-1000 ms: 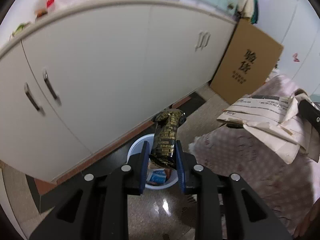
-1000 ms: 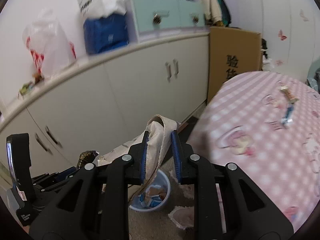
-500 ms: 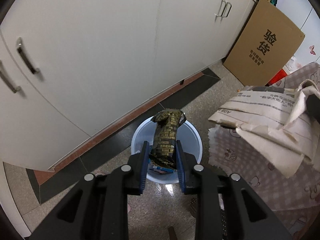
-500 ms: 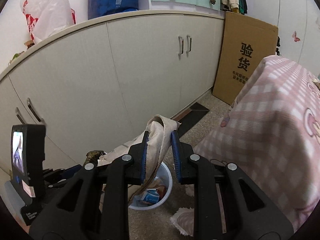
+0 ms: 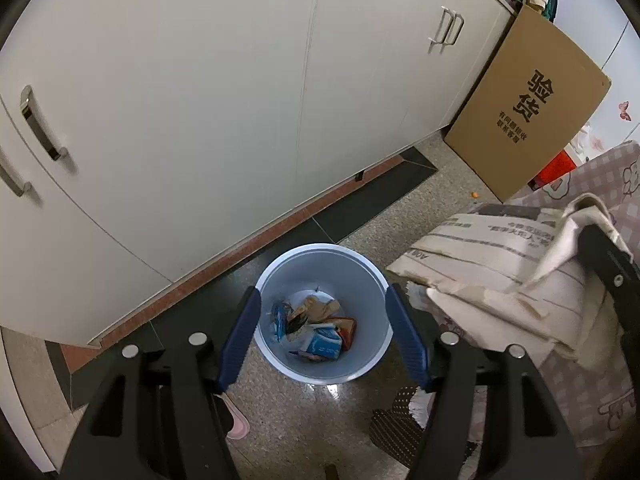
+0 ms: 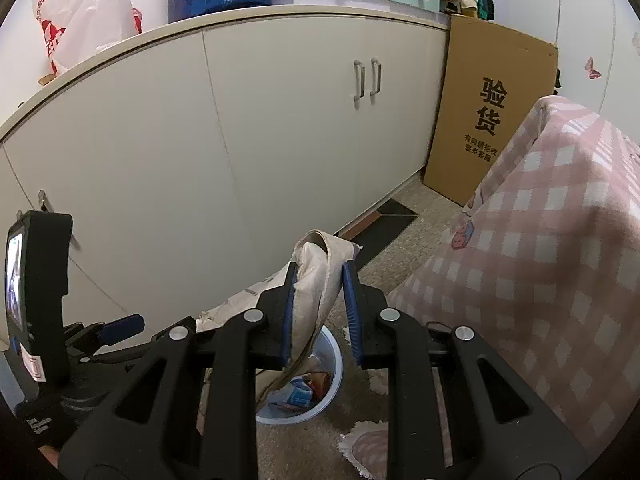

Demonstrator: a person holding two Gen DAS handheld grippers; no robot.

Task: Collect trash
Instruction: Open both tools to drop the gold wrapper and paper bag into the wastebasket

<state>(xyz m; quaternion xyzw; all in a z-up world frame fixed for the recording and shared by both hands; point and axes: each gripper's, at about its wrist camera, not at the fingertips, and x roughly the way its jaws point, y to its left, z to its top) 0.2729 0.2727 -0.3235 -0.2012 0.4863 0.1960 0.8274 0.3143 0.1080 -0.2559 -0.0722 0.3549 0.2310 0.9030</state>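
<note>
A pale blue trash bin (image 5: 276, 280) stands on the floor by the cabinet, with several wrappers (image 5: 316, 328) inside. My left gripper (image 5: 322, 300) is open and empty, straight above the bin. My right gripper (image 6: 319, 272) is shut on a crumpled cream paper bag (image 6: 316, 272) that hangs down toward the bin (image 6: 334, 368). The same printed paper bag (image 5: 508, 264) shows at the right of the left wrist view, beside the bin.
White cabinet doors (image 5: 200, 100) run behind the bin. A brown cardboard sheet (image 5: 528, 104) leans on them at the right. A table with a pink checked cloth (image 6: 540, 248) stands to the right. Pink slippers (image 6: 368, 448) lie on the floor near the bin.
My left gripper has opened and the dark gold wrapper it held is gone from the jaws. The right gripper still holds the paper bag and has shifted closer to the bin.
</note>
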